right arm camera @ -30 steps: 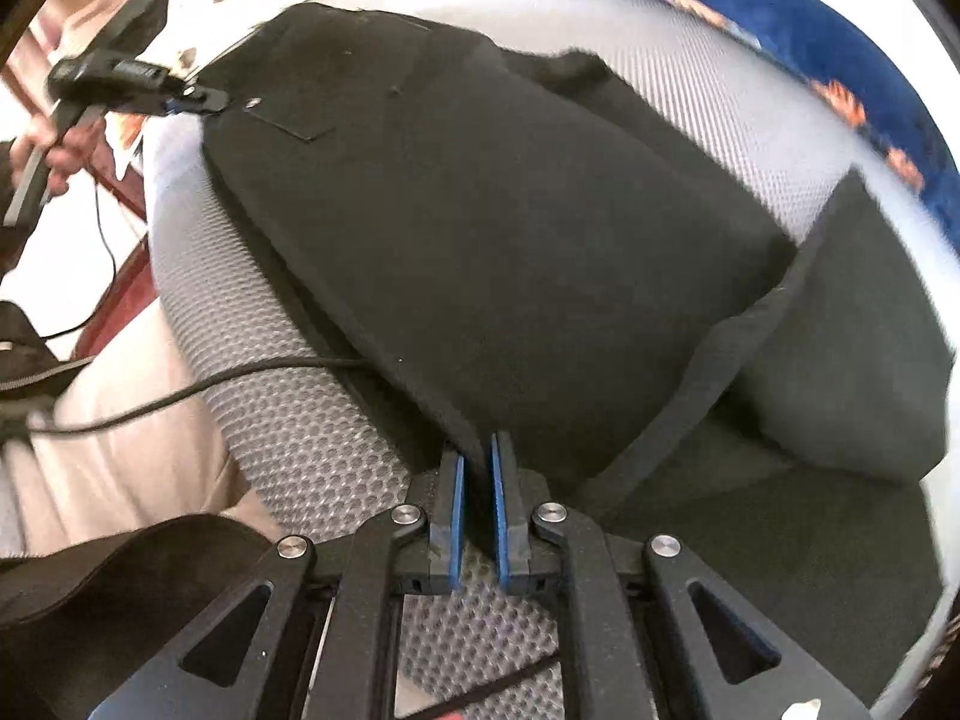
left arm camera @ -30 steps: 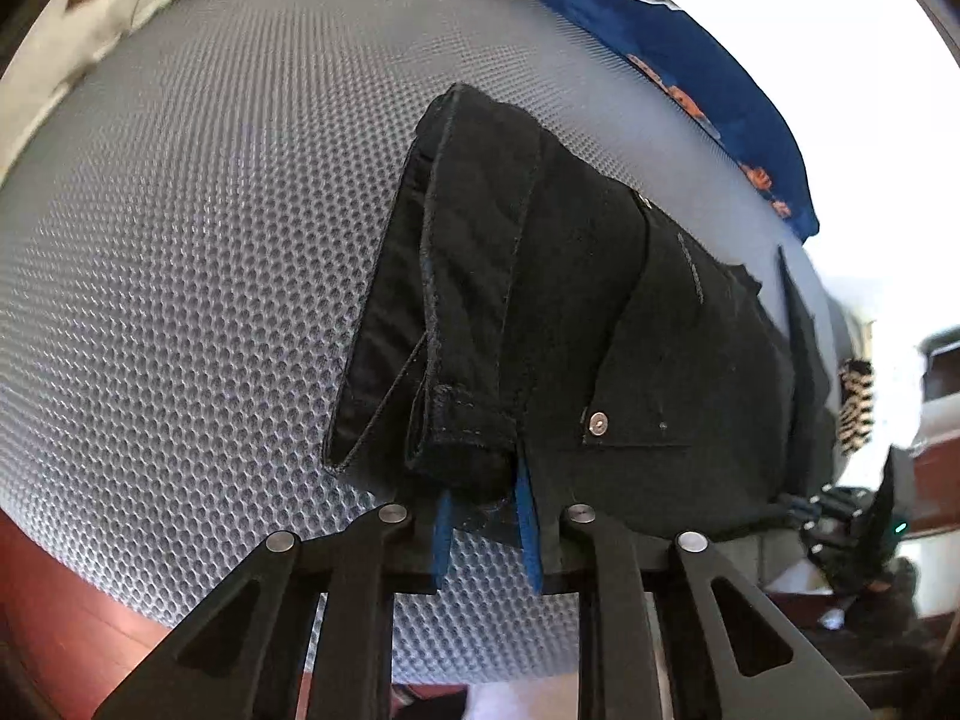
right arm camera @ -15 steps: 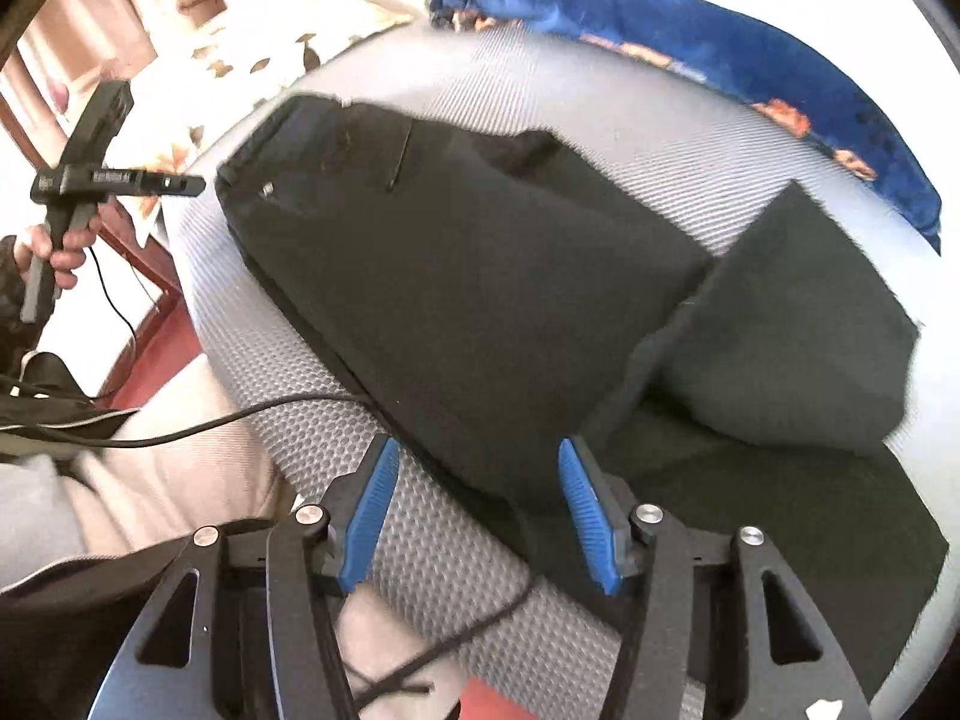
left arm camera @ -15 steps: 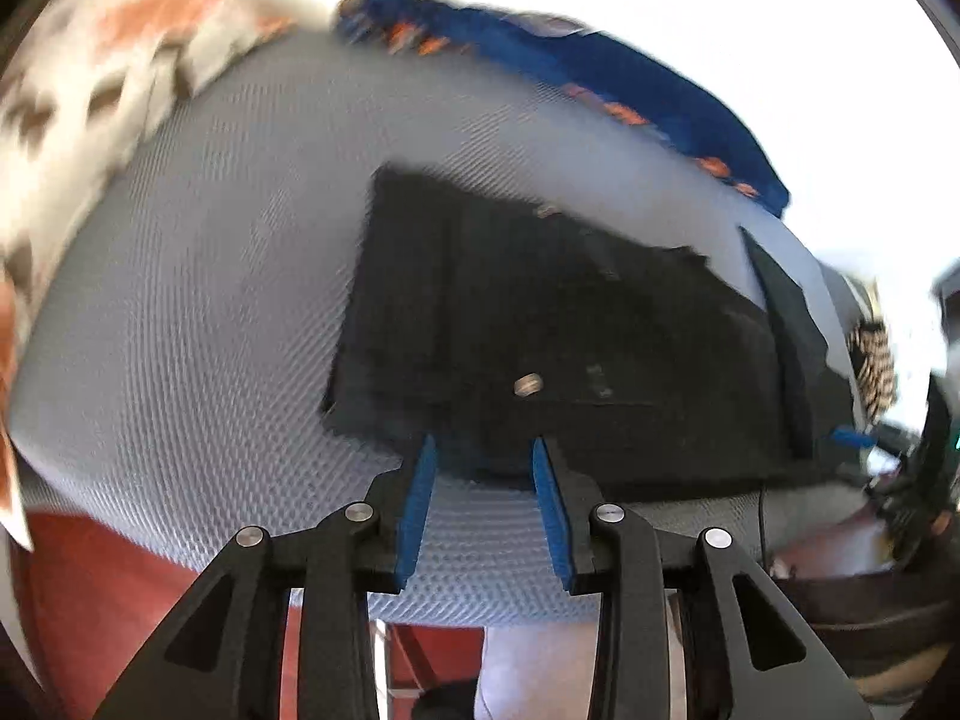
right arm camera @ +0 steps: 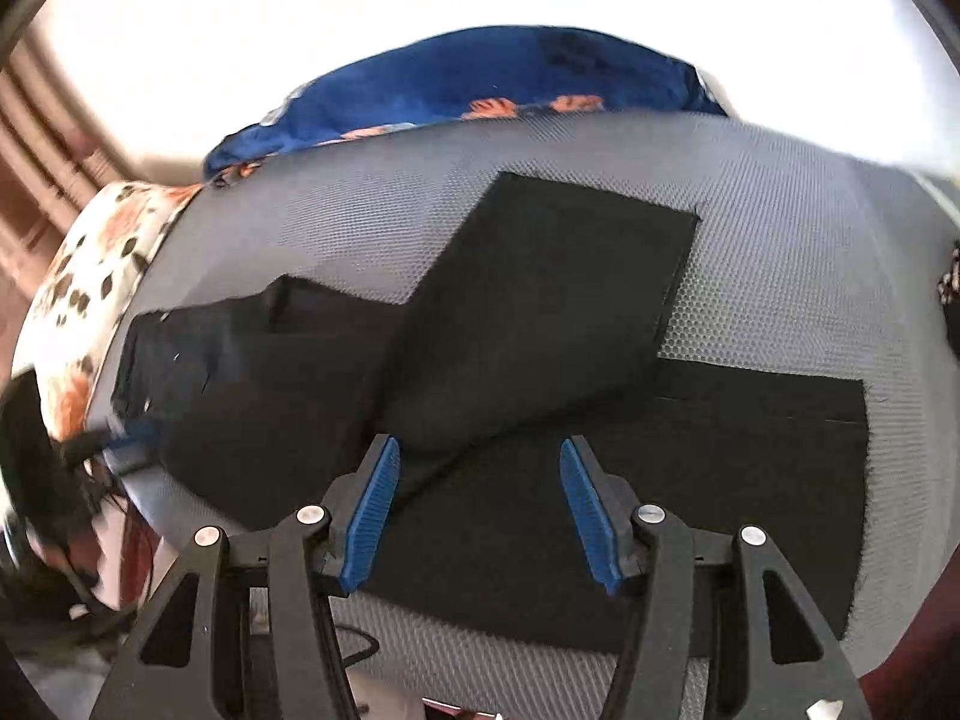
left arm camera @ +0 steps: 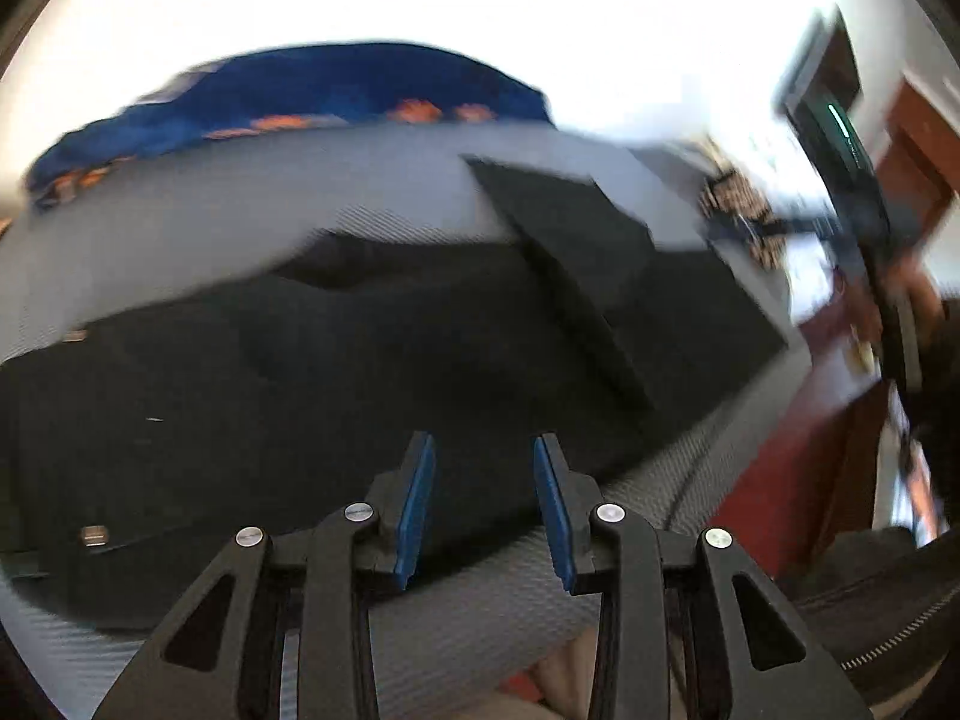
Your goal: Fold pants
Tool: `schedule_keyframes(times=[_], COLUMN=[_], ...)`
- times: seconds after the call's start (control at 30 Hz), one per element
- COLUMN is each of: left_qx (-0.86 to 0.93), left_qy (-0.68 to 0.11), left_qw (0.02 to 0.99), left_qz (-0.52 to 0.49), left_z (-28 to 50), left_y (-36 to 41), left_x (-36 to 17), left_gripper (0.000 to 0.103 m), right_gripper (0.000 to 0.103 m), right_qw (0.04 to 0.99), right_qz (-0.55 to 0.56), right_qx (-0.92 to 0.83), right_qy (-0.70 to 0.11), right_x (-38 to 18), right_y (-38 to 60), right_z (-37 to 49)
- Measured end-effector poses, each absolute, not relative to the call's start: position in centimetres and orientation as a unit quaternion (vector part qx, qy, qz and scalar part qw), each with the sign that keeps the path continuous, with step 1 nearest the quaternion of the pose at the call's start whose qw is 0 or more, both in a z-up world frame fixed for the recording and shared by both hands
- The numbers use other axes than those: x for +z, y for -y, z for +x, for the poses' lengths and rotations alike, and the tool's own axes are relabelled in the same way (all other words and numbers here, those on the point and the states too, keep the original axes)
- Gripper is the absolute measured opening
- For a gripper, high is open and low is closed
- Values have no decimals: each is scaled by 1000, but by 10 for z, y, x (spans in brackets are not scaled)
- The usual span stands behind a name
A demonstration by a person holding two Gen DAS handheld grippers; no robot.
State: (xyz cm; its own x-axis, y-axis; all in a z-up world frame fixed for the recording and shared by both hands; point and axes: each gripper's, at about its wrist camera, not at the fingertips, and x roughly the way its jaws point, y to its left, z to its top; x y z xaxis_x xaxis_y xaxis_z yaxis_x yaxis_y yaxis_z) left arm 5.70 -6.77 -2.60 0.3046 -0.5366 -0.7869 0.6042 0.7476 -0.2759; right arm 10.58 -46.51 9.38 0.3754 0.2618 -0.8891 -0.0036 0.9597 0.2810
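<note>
1. Black denim pants (right arm camera: 522,360) lie flat on a grey honeycomb-mesh surface (right arm camera: 780,228), spread across its near half.
2. One leg panel is folded over and lies diagonally on top of the rest, its squared end pointing toward the far side of the mesh; in the right wrist view the lower leg runs off to the right beneath it.
3. Left wrist view: same pants (left arm camera: 360,378), heavily motion-blurred. Two small metal rivets show on the left portion, near the waist end.
4. Right claw (right arm camera: 474,498): blue-padded fingers spread wide, nothing between them, hovering over the near edge of the fabric where the folded leg crosses. Cannot tell if the tips touch cloth.
5. Left claw (left arm camera: 483,498): fingers apart, nothing gripped, above the near hem of the pants by the mesh edge.
6. Blue cloth with an orange print (right arm camera: 480,84) is bunched along the far edge of the mesh, apart from the pants.
7. White floral cushion with orange and brown spots (right arm camera: 90,276) sits just past the left end of the mesh in the right wrist view.
8. Background behind is blown-out white.
</note>
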Motion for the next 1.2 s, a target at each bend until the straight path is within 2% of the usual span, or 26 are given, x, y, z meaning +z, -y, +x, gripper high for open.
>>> schedule_keyframes(times=[0.13, 0.47, 0.77, 1.03, 1.1, 1.2], left_qx=[-381, -384, -380, -384, -385, -386], left_qy=[-480, -479, -486, -496, -497, -501], left_qw=[787, 782, 783, 777, 776, 773], left_qz=[76, 105, 79, 50, 47, 40], left_z=[36, 28, 35, 42, 42, 45], left_y=[102, 140, 148, 144, 144, 144], left_x=[-47, -65, -73, -76, -77, -78], left_gripper=[36, 35, 14, 9, 9, 9], right_gripper=[51, 49, 47, 44, 38, 10], right_qw=[805, 779, 774, 770, 767, 764], right_qz=[156, 150, 107, 68, 78, 86], right_qx=[53, 28, -25, -98, -111, -121], right_qy=[-570, -609, -624, -627, -627, -628], right_x=[76, 42, 7, -16, -16, -14], right_y=[465, 443, 416, 397, 400, 406], right_z=[145, 244, 311, 349, 352, 351])
